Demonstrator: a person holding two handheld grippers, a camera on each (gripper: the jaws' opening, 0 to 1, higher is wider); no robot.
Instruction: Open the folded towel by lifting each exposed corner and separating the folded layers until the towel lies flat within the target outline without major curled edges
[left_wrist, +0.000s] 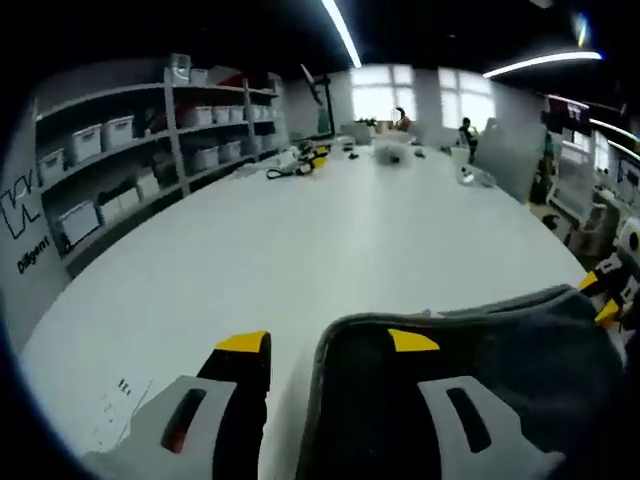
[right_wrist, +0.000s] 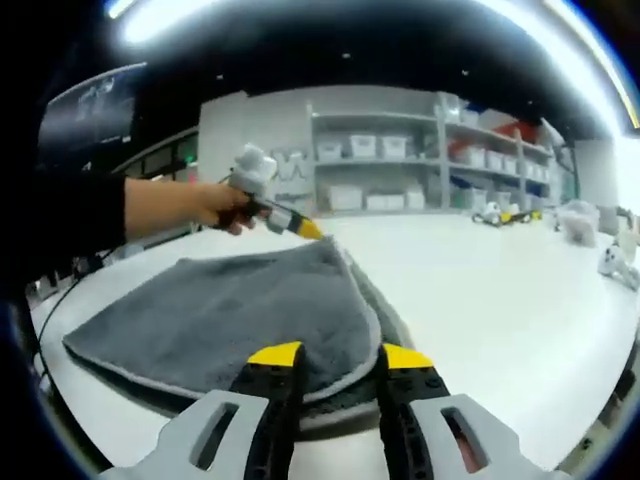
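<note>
Two grippers are on the grey towel at once, one at each end, so you are in the middle of opening a fold rather than starting or finishing.

In the left gripper view, at lower left, your left gripper (left_wrist: 325, 345) has its fingers clenched on the towel's near edge: the left yellow-tipped finger (left_wrist: 243, 345) sits outside the cloth on the bare white worktop (left_wrist: 330, 220), the right finger lies over the dark fabric, and the grey towel (left_wrist: 500, 360) spreads away to the lower right. At the far right edge of that frame a yellow-tipped tool pokes in beside the cloth; it looks like your other gripper.

In the right gripper view, at upper left, a hand (right_wrist: 205, 208) holds the left gripper (right_wrist: 300, 227) against the far corner of the towel (right_wrist: 220, 310). The cloth lies across the centre-left of the frame with an upper layer curving over a lower one, its pale border showing. At bottom centre your right gripper (right_wrist: 340, 357) straddles the near rounded edge of that upper layer; I cannot tell whether its fingers are pinching the cloth or merely set against it.

No target outline is visible on the worktop. Shelving with white bins (right_wrist: 390, 170) stands behind.

Next, judging from this, you need both ends gripped on the top layer alone, then raised and carried off the layer beneath.
</note>
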